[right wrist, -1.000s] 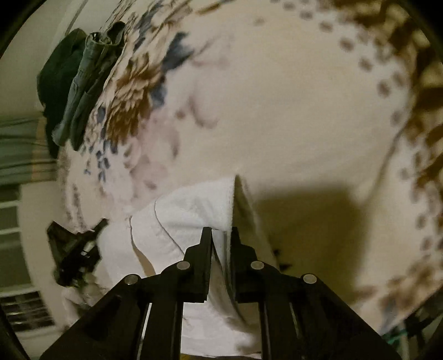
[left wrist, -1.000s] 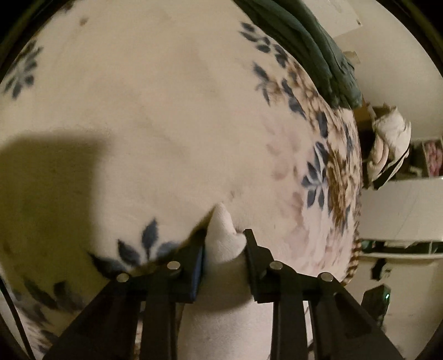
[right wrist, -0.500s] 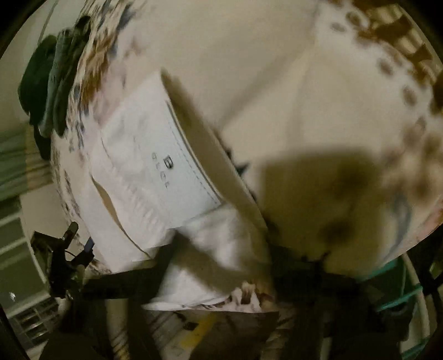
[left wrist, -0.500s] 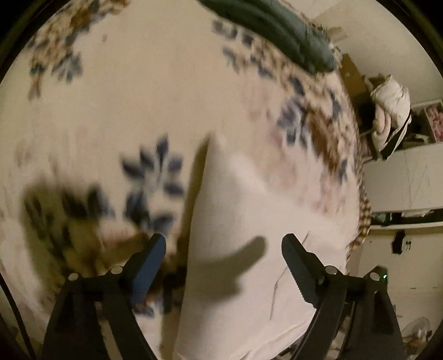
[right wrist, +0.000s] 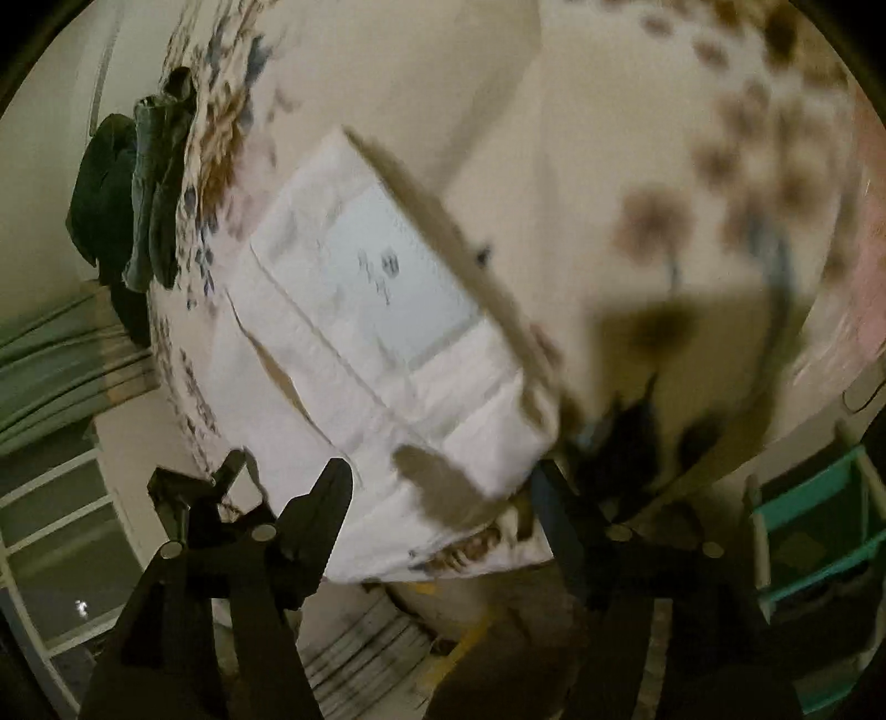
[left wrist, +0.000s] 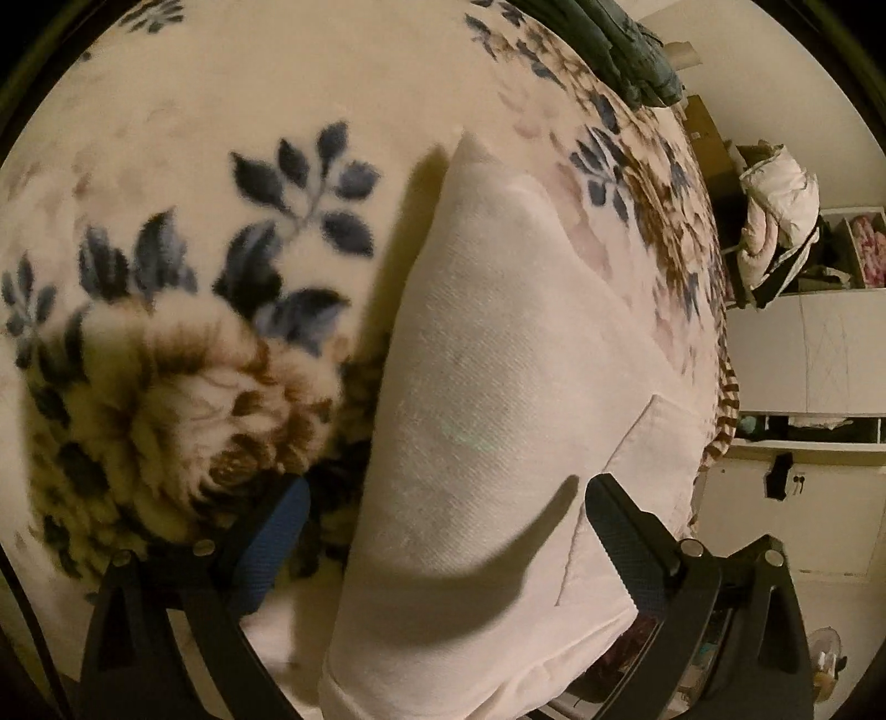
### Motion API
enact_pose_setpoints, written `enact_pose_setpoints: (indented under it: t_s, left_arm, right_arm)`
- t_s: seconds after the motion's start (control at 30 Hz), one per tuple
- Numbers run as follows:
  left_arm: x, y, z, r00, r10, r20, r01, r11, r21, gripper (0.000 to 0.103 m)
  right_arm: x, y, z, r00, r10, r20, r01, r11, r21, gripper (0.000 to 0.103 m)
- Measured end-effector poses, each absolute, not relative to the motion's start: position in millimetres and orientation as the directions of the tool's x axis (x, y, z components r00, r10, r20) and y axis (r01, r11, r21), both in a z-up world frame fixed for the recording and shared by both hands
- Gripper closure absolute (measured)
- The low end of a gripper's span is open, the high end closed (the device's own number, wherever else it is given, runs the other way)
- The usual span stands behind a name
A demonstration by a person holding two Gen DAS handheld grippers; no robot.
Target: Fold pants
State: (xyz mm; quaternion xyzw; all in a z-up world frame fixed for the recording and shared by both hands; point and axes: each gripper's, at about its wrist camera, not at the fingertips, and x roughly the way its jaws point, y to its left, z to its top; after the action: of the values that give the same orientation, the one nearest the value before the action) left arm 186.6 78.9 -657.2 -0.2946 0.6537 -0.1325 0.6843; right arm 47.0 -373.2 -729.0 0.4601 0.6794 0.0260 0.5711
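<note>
White pants (left wrist: 498, 399) lie folded on a floral blanket (left wrist: 166, 249). In the left wrist view they run from the bottom edge up to a pointed corner. My left gripper (left wrist: 443, 498) is open and empty, its fingers spread to either side above the cloth. In the right wrist view the pants (right wrist: 376, 332) show a back pocket with a small label. My right gripper (right wrist: 443, 487) is open and empty, held back from the near edge of the pants. This view is blurred.
A pile of dark green and grey clothes (right wrist: 138, 194) lies at the far edge of the bed, also seen in the left wrist view (left wrist: 626, 50). White shelves with clutter (left wrist: 803, 343) stand beside the bed. A teal crate (right wrist: 819, 531) sits low on the right.
Both grippers were shut on the white pants a second ago. Both have opened, let go, and pulled back. The pants now lie flat on the blanket.
</note>
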Motion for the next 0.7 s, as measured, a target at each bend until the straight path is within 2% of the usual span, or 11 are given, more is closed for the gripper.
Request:
enact_pose_setpoints:
  t_s: [0.1,0.2,0.3,0.4,0.53,0.6,0.63,0.7]
  left_arm:
    - [185.3,75.2,-662.2,0.090,-0.576,-0.812,-0.193,0.790,-0.582,0.001]
    - [184.4,70.0,-670.2,0.068,-0.596,-0.800,-0.197,0.778,-0.597,0.001]
    - [181.0,67.7,-677.8,0.045,-0.612,-0.789,-0.203,0.768,-0.608,0.001]
    - [179.0,67.5,-681.0,0.048,-0.621,-0.782,-0.195,0.762,-0.617,0.000]
    - [180.3,68.5,-682.9,0.049,-0.638,-0.768,-0.196,0.748,-0.634,0.000]
    - [180.9,70.8,-685.3,0.053,-0.656,-0.753,-0.207,0.730,-0.651,0.000]
    - [181.4,72.6,-687.0,0.052,-0.668,-0.742,-0.213,0.718,-0.662,0.000]
    - [181.6,74.7,-688.9,0.052,-0.683,-0.728,-0.220,0.704,-0.676,0.000]
  right_arm:
    - [43.2,-348.2,-754.2,0.050,0.684,-0.728,0.588,0.569,0.575,0.033]
    - [47.4,-327.9,-773.1,0.143,0.731,-0.667,0.578,0.485,0.656,0.033]
    - [52.4,-321.4,-762.0,0.227,0.700,-0.677,0.516,0.503,0.693,0.032]
    - [45.6,-326.9,-774.1,0.226,0.671,-0.706,0.522,0.529,0.669,0.033]
    - [46.5,-329.9,-778.7,0.271,0.716,-0.643,0.521,0.452,0.724,0.031]
    - [49.9,-327.5,-775.1,0.306,0.759,-0.575,0.498,0.387,0.776,0.020]
    - [52.1,-324.5,-774.7,0.314,0.768,-0.559,0.480,0.379,0.791,0.011]
    - [55.9,-315.2,-785.7,0.289,0.779,-0.556,0.465,0.394,0.793,0.009]
